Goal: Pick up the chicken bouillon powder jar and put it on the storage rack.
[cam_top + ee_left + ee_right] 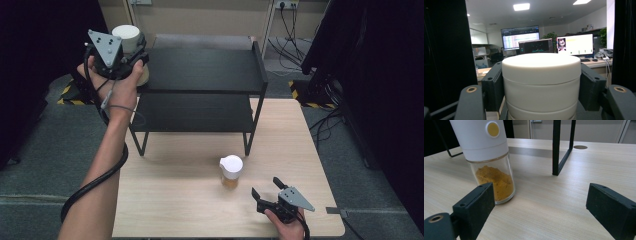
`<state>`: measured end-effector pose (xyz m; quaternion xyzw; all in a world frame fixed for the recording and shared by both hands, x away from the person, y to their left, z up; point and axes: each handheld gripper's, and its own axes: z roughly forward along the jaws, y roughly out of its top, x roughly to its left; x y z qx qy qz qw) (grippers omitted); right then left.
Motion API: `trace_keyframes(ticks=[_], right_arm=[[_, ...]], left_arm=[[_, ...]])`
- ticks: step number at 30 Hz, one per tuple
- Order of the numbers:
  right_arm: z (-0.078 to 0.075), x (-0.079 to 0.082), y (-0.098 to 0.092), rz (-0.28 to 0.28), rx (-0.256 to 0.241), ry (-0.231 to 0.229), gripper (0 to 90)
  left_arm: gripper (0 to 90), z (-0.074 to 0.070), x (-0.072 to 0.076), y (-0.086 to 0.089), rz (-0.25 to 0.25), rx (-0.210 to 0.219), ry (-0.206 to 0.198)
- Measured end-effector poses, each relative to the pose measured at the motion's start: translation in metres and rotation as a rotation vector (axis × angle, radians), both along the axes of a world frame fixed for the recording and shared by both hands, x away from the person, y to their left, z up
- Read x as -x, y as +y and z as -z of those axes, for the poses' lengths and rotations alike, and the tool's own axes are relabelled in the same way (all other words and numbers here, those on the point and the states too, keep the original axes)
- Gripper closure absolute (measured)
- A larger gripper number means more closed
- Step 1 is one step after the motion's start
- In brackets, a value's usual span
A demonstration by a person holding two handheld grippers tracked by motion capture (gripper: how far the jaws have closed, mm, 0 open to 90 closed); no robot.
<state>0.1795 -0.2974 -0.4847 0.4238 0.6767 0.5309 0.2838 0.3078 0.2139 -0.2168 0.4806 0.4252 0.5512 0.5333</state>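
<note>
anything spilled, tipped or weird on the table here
Nothing stands out. The spice jar stands upright on the table, no powder around it; the left gripper holds the white tub level beside the shelf.

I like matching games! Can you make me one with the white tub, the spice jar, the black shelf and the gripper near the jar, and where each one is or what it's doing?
Things:
1. white tub
2. spice jar
3. black shelf
4. right gripper

Places or states:
A. open, low over the table, beside the jar
B. stands at the back of the table
C. squeezed in the left gripper, up by the shelf's left end
D. upright on the table, orange powder inside

Pairs: 1-C, 2-D, 3-B, 4-A
</note>
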Motion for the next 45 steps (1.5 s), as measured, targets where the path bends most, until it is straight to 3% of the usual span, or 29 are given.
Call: trace_keyframes(ticks=[13, 16, 19, 21, 33, 37, 40, 45], right_arm=[[0.000, 0.000, 0.001, -0.002, 0.009, -0.003, 8.7], [0.000, 0.000, 0.001, -0.002, 0.011, -0.004, 8.7], [0.000, 0.000, 0.001, -0.002, 0.011, -0.004, 8.7], [0.000, 0.000, 0.001, -0.001, 0.007, -0.003, 8.7], [-0.001, 0.000, 0.002, 0.000, 0.011, -0.001, 8.6], [-0.001, 0.000, 0.002, 0.000, 0.013, -0.002, 8.6], [0.000, 0.001, 0.003, 0.001, 0.015, -0.008, 8.6], [0.000, 0.001, 0.003, 0.002, 0.015, -0.005, 8.6]], left_arm=[[33.0, 0.001, -0.005, 0.013, 0.023, 0.047, 0.026], [23.6, -0.002, -0.006, 0.018, 0.054, 0.055, 0.044], [13.8, 0.000, -0.002, 0.015, 0.031, 0.060, 0.044], [10.7, 0.002, 0.001, 0.015, 0.029, 0.079, 0.046], [9.7, 0.017, 0.033, 0.023, 0.058, 0.067, 0.026], [9.6, 0.026, 0.045, 0.027, 0.094, 0.074, 0.014], [9.6, 0.034, 0.053, 0.027, 0.114, 0.057, 0.007], [9.6, 0.049, 0.065, 0.029, 0.124, 0.053, -0.005]])
